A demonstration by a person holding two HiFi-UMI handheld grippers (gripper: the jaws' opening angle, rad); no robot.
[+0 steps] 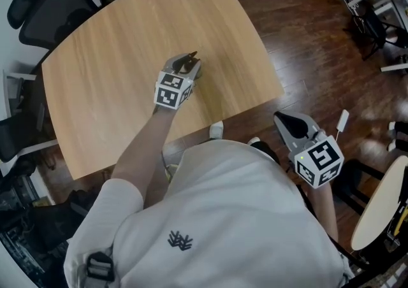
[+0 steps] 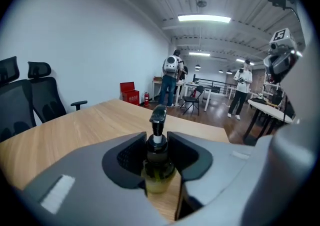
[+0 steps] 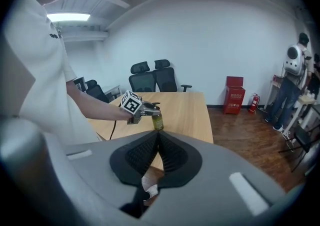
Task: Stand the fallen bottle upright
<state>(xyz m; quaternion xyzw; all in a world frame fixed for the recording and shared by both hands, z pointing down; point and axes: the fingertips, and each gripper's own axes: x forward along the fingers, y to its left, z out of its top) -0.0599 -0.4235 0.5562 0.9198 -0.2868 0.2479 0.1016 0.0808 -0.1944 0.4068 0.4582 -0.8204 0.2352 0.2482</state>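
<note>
The left gripper (image 2: pixel 159 142) is clamping its jaws narrowly round the neck of the pump bottle (image 2: pixel 159 177), prob. so the body is hanging straight w/ the pump head up. The bottle is standing upright over the middle of the wooden table (image 1: pixel 127 44). The right gripper (image 3: pixel 157 152) is idling w/ jaws pressed together on nothing, off the table's near right edge, likely so as not to be in the way. In the head view the left gripper is hiding the bottle, and whether its base is touching the tabletop isn't clear.
</note>
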